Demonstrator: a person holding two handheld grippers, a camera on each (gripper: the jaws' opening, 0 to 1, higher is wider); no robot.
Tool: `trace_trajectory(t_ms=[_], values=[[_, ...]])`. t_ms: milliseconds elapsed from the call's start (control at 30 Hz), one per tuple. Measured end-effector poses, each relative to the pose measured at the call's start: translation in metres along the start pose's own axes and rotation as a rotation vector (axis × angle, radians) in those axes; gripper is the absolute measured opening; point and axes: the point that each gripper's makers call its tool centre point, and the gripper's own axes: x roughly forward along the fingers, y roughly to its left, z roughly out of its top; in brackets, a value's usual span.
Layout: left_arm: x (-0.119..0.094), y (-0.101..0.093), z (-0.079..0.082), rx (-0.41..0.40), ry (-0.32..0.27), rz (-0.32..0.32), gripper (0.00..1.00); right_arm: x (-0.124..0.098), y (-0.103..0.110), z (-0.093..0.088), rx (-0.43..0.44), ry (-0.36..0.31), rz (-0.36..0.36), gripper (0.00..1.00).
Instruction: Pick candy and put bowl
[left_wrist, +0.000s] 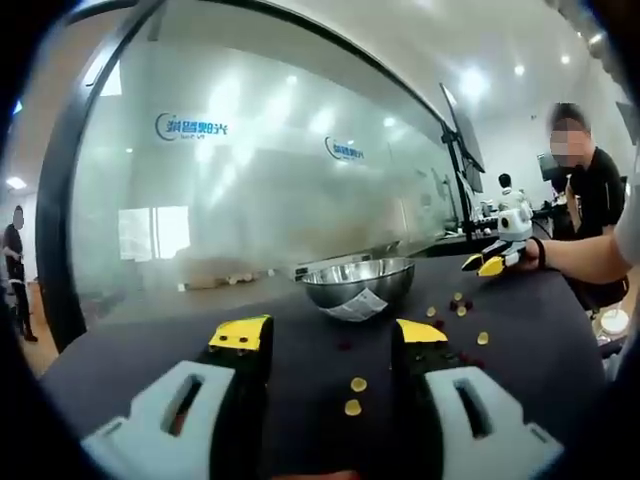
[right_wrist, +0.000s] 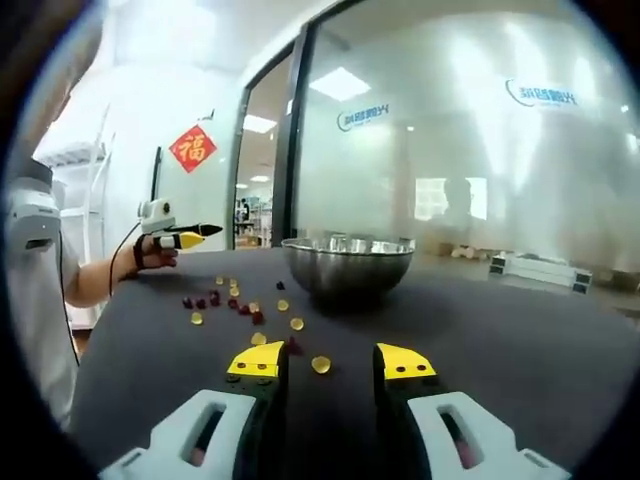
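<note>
Left gripper view showed both grippers (left_wrist: 332, 338) (right_wrist: 331, 362) gaping empty, candies (right_wrist: 256, 317) strewn mid-table (right_wrist: 520, 350) before the steel bowl (right_wrist: 347, 264), apparently none yet picked.

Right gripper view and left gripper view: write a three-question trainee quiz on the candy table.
1. True or false: the metal bowl stands upright on the dark table.
2. What colours are the candies scattered on the table? A) yellow and dark red B) blue and green C) white only
3. Fill in: in the right gripper view, the right tongs are ____, with one yellow candy lying between the tips.

Key: 1 true; 2 A; 3 open
</note>
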Motion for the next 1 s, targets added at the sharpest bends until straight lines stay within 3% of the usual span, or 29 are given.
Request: trace_trajectory(t_ms=[200,433,600,800,867,1000], values=[[-0.001,0.001,0.002,0.000,-0.005,0.002,0.41,0.012,0.005,0.006,-0.032,0.027,0.039,0.29],[-0.002,-0.001,0.004,-0.003,-0.014,-0.008,0.41,0.036,0.010,-0.015,-0.063,0.150,0.128,0.29],[0.000,-0.006,0.002,0.005,-0.005,-0.025,0.41,0.049,0.015,-0.023,-0.073,0.190,0.172,0.28],[0.001,-0.009,0.001,0.014,0.004,-0.035,0.41,0.056,0.022,-0.032,-0.064,0.225,0.212,0.21],[0.001,-0.009,0.001,0.013,0.003,-0.032,0.41,0.053,0.027,-0.032,-0.047,0.219,0.237,0.11],[0.002,-0.009,-0.001,0.010,0.006,-0.034,0.41,0.052,0.025,-0.033,-0.049,0.208,0.224,0.05]])
